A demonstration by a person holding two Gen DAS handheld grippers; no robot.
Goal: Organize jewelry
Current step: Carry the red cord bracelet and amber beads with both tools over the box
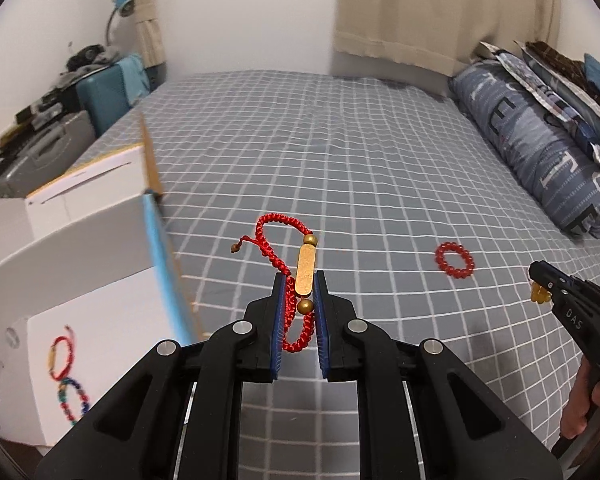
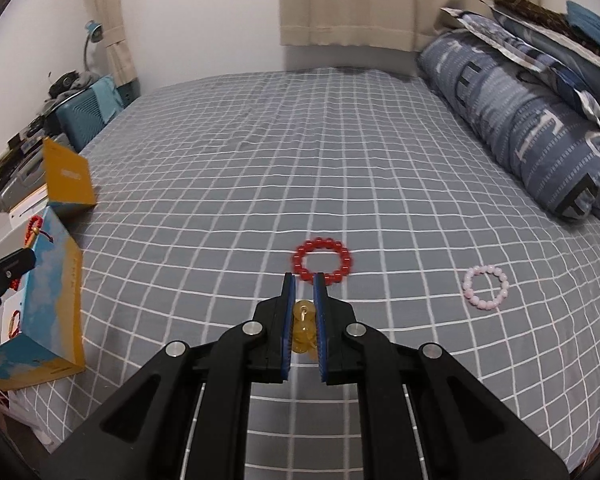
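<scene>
The left tongs (image 1: 300,276) pinch a red braided string bracelet with a gold bar (image 1: 305,272). The right tongs (image 2: 303,278) squeeze a small yellow see-through charm (image 2: 303,330), maybe a bead, with a red bead ring (image 2: 322,261) just ahead.

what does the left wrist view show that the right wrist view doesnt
Only the left wrist view shows the multicolour bead bracelet lying inside the white box. Only the right wrist view shows the pink bead bracelet on the bed. Both show the red bead bracelet, the left hand-held gripper clamping the red cord bracelet, and the right hand-held gripper clamping a yellow piece.
</scene>
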